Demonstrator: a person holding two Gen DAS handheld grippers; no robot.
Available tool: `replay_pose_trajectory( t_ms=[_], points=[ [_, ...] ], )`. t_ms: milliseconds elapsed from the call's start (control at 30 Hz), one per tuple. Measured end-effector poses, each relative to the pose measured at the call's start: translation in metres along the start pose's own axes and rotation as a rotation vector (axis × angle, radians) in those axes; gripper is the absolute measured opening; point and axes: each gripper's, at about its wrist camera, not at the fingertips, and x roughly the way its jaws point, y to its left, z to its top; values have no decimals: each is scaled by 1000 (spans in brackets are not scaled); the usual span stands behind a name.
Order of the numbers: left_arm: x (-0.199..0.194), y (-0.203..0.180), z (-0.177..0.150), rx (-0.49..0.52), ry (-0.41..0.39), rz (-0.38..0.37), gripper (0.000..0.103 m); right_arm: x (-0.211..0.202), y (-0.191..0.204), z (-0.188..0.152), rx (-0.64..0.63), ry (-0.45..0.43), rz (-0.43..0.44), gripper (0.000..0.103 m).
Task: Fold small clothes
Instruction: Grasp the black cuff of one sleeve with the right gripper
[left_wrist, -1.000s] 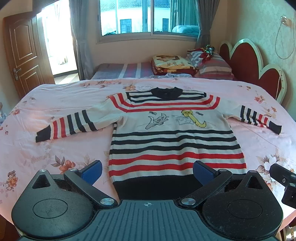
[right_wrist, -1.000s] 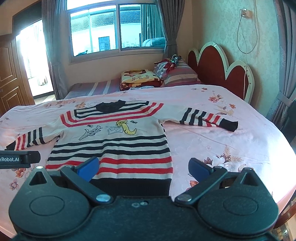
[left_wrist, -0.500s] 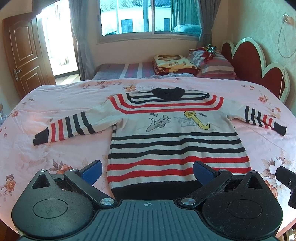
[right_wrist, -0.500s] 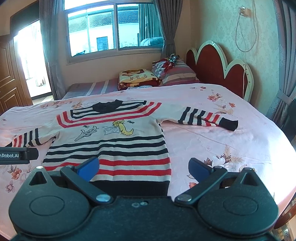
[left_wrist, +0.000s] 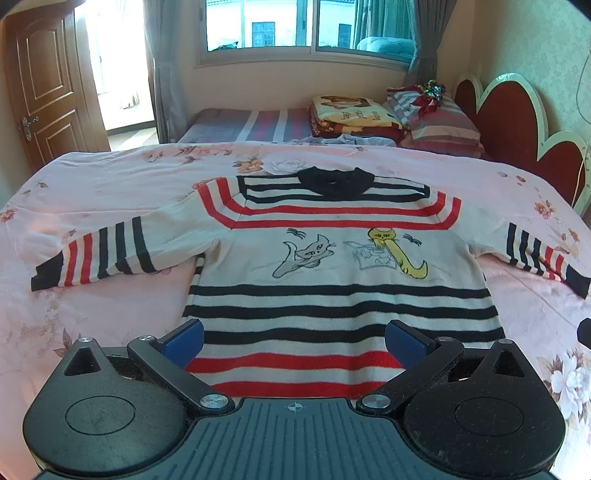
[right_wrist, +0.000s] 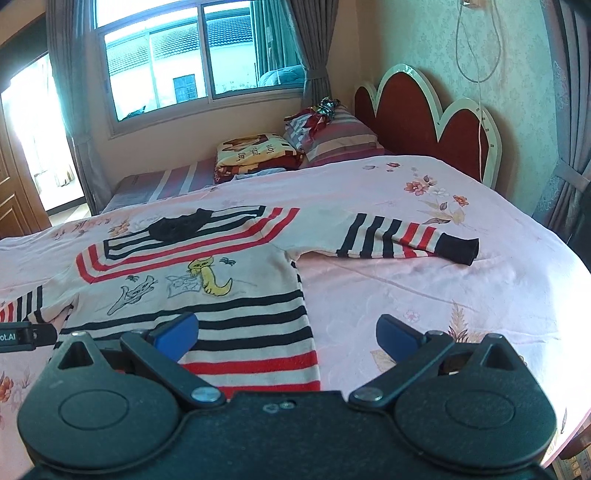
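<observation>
A small cream knit sweater w/ red and navy stripes (left_wrist: 343, 280) lies flat, front up, on a bed covered by a pink floral sheet (left_wrist: 110, 192). Its black collar points toward the far window, its 2 striped sleeves are spread out to either side, and its hem is nearest the cameras. 2 cartoon cats, 1 grey and 1 yellow, are stitched across the chest. In the left wrist view the left gripper (left_wrist: 293, 338) hangs just above the hem, its 2 blue-padded fingers spread wide apart w/ nothing between them; the lower red stripes show through the gap. In the right wrist view the right gripper (right_wrist: 286, 330) is also spread wide and empty, sitting over the sweater's right bottom corner: 1 blue pad (right_wrist: 177, 330) is over the striped body, the other over bare sheet beside the side seam. Whether either gripper touches the fabric can't be told. The right sleeve w/ its black cuff (right_wrist: 458, 249) lies stretched out on the sheet, well apart from the gripper. Behind the bed, a folded yellow and red cartoon-print blanket (right_wrist: 258, 153) sits next to striped pillows (right_wrist: 340, 140), by a red scalloped headboard w/ white trim (right_wrist: 424, 110).
</observation>
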Motion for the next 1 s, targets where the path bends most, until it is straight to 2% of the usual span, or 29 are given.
replay_pose_trajectory(
  t_ms=[133,400,500,700,800,1000],
  points=[
    [33,-14,14,-1,7,16,103,38,-26,12,70,24,-14,102],
    [103,-35,35,-30,52,26,103,125,-87,27,191,140,-89,89],
    [128,-43,42,-42,79,26,103,155,-113,29,244,182,-123,80],
    [166,-60,51,-27,104,59,103,201,-155,34,332,220,-171,71],
    [179,-69,55,-2,103,73,103,223,-175,36,398,244,-175,61],
    [199,-76,64,12,109,93,103,246,-208,40,557,220,-173,61]
  ],
)
